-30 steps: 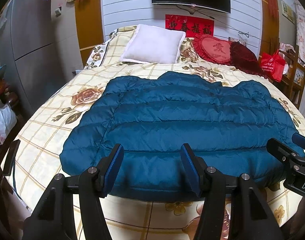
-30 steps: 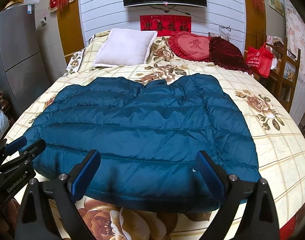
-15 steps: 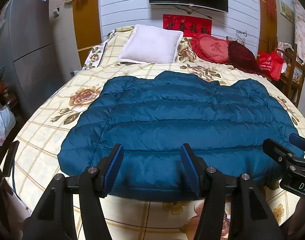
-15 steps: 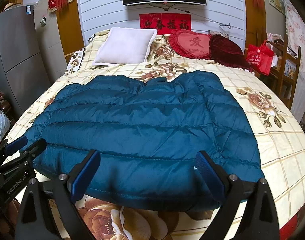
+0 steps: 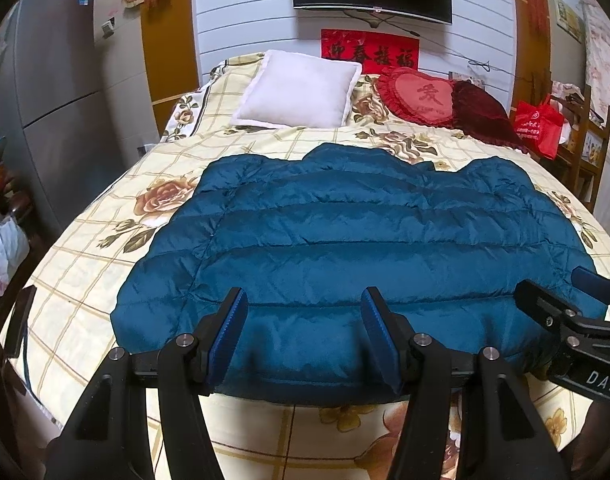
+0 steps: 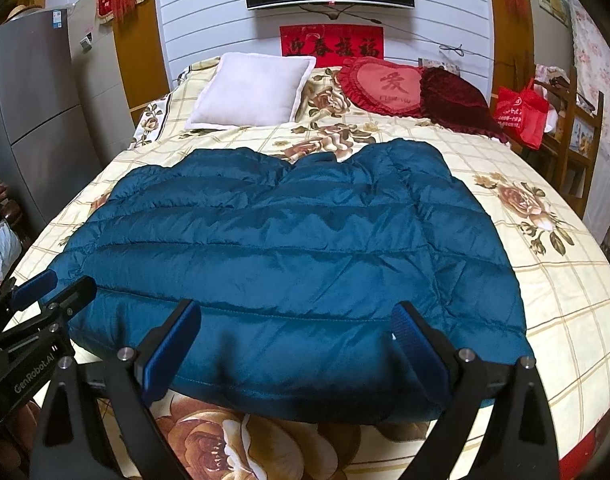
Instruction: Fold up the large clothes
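Observation:
A teal quilted down jacket (image 5: 345,248) lies flat on the bed, hem toward me, collar toward the pillows; it also shows in the right wrist view (image 6: 289,248). My left gripper (image 5: 303,332) is open and empty, hovering just above the hem left of centre. My right gripper (image 6: 295,340) is open wide and empty above the hem right of centre. Each gripper shows at the other view's edge: the right one (image 5: 573,312), the left one (image 6: 45,292).
The bed (image 5: 105,264) has a cream floral cover. A white pillow (image 5: 301,94), a red heart cushion (image 5: 421,98) and a dark red cushion (image 5: 485,114) lie at the head. A grey fridge (image 5: 53,92) stands left. A red bag (image 5: 539,124) and wooden shelf stand right.
Both grippers have drifted slightly back and up from the jacket hem; the view shifts a little. Both stay open and the jacket has not moved.

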Demonstrator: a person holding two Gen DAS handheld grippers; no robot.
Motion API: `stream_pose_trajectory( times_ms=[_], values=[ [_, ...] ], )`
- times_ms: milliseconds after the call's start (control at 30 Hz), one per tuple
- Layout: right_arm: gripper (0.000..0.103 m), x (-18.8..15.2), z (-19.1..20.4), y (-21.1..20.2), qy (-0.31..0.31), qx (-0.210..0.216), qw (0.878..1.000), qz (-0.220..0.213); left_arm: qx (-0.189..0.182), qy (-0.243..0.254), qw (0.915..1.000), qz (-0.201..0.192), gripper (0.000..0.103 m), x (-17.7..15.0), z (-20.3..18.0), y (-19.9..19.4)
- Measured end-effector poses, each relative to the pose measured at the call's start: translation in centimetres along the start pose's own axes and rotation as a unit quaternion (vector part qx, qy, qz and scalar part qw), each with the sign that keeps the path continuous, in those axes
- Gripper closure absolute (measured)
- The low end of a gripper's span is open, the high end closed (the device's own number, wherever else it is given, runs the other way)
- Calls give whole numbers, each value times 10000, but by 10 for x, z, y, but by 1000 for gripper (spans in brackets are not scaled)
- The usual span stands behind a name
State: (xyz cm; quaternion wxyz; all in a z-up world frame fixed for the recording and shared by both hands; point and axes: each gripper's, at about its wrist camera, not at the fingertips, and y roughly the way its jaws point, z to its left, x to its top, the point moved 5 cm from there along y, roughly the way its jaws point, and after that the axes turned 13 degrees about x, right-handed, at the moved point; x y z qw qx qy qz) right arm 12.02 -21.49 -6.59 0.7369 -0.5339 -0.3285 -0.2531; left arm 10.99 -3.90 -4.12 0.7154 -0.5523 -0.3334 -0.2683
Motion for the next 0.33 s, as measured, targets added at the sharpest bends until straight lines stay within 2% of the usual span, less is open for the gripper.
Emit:
stream_pose_trajectory(
  times_ms=[333],
  values=[
    [5,-2,0,7,8,17,10000,85,-137,-101,9998,79,62,-1,4,8]
  ],
)
